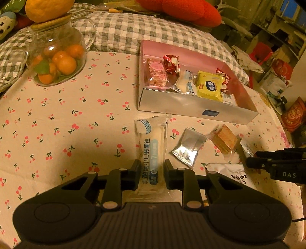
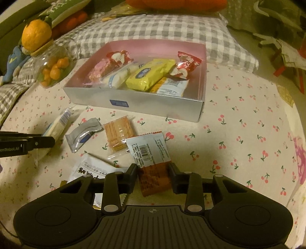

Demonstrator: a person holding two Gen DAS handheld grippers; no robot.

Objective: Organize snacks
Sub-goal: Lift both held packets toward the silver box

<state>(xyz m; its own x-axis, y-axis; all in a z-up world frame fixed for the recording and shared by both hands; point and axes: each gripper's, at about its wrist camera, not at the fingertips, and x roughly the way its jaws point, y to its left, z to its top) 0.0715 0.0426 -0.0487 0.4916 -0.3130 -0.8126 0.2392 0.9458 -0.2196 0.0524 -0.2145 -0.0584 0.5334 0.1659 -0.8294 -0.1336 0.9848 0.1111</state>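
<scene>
A long clear bread packet (image 1: 151, 141) with blue print lies on the cherry-print cloth, and my left gripper (image 1: 152, 168) is shut on its near end. My right gripper (image 2: 153, 170) is shut on an orange-and-white snack packet (image 2: 149, 149) whose barcode faces up. Between the two lie a silver foil packet (image 2: 84, 134), a clear-wrapped wafer stack (image 2: 118, 134) and a white packet (image 2: 91, 168). Behind them stands a silver box (image 2: 153, 103) with a pink inside, holding a yellow packet (image 2: 151, 74), red-wrapped sweets (image 2: 188, 61) and other snacks.
A glass jar of small oranges (image 1: 57, 61) with one big orange (image 1: 47, 9) on its lid stands at the back left. A grey checked cushion (image 1: 133, 32) borders the far side. The round table's edge (image 2: 292, 118) drops off on the right.
</scene>
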